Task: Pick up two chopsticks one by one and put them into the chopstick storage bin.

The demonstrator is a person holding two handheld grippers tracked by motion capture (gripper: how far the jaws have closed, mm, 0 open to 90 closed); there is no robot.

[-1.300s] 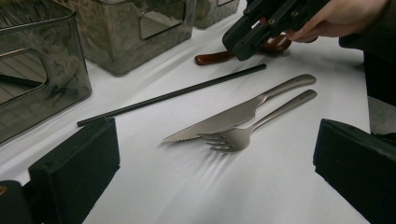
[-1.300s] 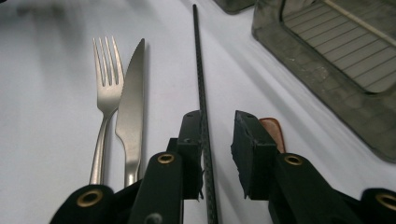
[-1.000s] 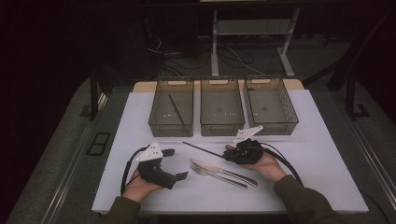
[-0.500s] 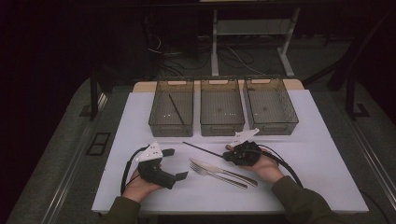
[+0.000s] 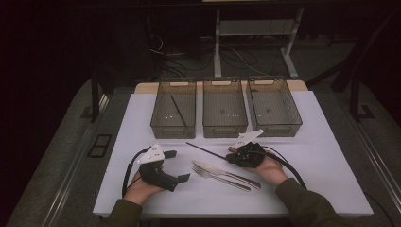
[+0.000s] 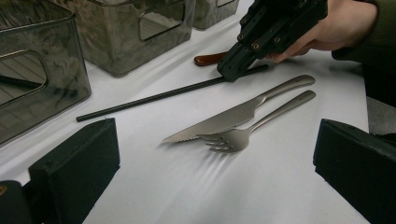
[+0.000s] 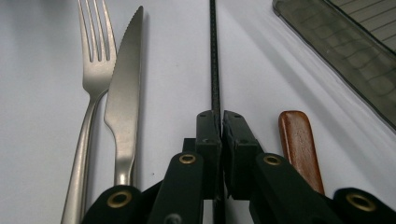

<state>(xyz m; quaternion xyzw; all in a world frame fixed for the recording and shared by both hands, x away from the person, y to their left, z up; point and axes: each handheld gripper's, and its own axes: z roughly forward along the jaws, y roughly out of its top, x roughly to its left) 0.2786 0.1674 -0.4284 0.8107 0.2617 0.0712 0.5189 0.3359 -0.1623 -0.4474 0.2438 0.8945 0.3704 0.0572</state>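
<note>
The chopstick point(image 7: 214, 70) is a thin black stick, long and straight, w/ a fine ribbed texture seen up close in the right gripper view. It's laid flat on the white bench point(image 5: 326, 161), running from approx 10 o'clock to 4 o'clock in the high view point(image 5: 204, 149), just in front of the middle bin point(image 5: 224, 124).

The right gripper point(image 5: 235, 158) is clenched on the chopstick near its 4 o'clock end; its jaws have just been closing and are now pressed together w/ the stick pinched between them. In the left gripper view the same grip is seen at about 1 o'clock point(image 6: 228, 74).

The left gripper point(image 5: 178, 165) is held low over the bench at approx 8 o'clock in the high view, jaws spread wide, nothing between them.

A steel knife point(image 5: 227, 173) and fork point(image 5: 218, 178) are lying side by side betw. the two grippers, just beside the chopstick but apart from it. A brown wooden handle point(image 7: 301, 147) is seen just beside the right jaws. Another black stick point(image 5: 178, 110) is resting inside the left bin point(image 5: 161, 124).
</note>
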